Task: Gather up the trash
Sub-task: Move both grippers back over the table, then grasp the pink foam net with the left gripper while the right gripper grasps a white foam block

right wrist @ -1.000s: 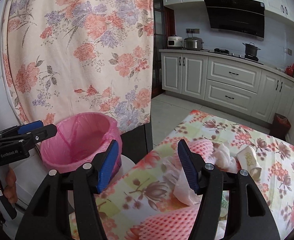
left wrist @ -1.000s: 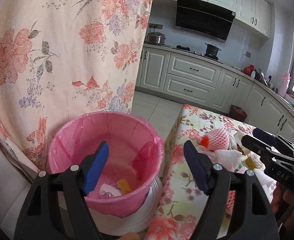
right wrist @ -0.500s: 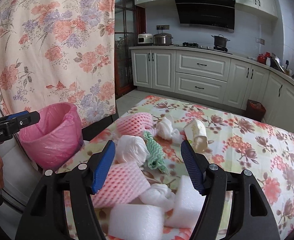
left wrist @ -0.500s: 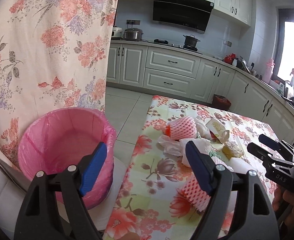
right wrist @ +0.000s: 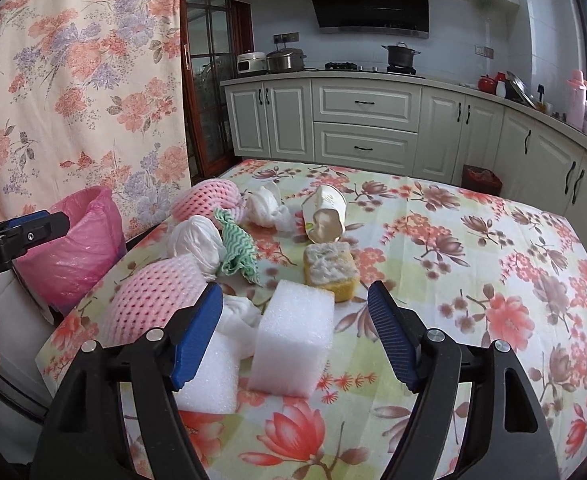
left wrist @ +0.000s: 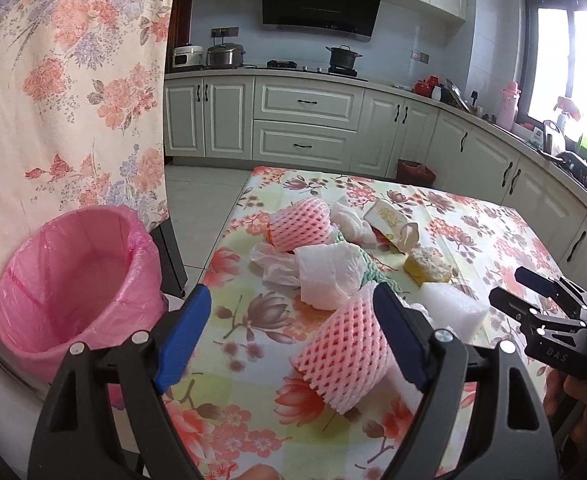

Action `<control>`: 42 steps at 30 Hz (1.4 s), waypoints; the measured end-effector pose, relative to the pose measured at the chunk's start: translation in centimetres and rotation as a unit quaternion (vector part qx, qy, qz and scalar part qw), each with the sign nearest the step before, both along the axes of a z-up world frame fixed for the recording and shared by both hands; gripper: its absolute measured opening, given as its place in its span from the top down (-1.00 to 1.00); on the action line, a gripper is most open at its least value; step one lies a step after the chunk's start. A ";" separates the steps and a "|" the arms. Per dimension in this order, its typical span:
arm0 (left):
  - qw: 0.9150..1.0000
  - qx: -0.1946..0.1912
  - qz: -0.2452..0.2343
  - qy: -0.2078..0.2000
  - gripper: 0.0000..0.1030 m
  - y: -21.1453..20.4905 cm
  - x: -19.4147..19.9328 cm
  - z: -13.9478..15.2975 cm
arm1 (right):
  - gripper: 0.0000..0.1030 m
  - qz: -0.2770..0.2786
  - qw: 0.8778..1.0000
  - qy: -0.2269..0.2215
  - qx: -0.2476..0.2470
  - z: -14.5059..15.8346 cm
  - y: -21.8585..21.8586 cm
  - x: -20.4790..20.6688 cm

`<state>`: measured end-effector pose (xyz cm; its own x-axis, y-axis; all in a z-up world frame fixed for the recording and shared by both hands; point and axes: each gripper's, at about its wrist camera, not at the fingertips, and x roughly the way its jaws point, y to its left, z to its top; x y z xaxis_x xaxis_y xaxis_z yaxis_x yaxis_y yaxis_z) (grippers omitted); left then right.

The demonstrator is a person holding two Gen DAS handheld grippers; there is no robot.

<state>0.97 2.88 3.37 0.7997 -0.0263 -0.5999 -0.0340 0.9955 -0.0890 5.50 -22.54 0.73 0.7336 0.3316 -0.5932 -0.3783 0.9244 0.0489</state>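
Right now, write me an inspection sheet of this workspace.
Surface: table under floral cloth.
Job's things: pink-lined bin left of the table; two pink foam nets, two white foam blocks, sponge, tipped cup, green cloth, crumpled white bags.
Clutter: nothing seen.
Grippers: left gripper open, empty; right gripper open, empty.
Cables: nothing seen.
Surroundings: floral curtain, kitchen cabinets.
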 end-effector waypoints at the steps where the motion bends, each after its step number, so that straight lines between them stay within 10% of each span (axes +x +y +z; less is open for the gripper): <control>1: 1.000 -0.001 -0.002 0.002 -0.56 -0.3 0.1 -0.2 | -0.43 -0.003 1.000 0.002 0.000 -0.2 -0.4 0.0; 20: 0.997 -0.017 -0.040 0.060 -0.55 -3.9 3.1 -4.9 | -0.44 -0.007 0.999 0.051 0.003 -3.7 -0.6 2.2; 42: 0.988 -0.058 -0.071 0.122 0.21 -4.2 5.2 -8.7 | -0.44 0.012 0.997 0.083 0.003 -4.7 1.0 3.5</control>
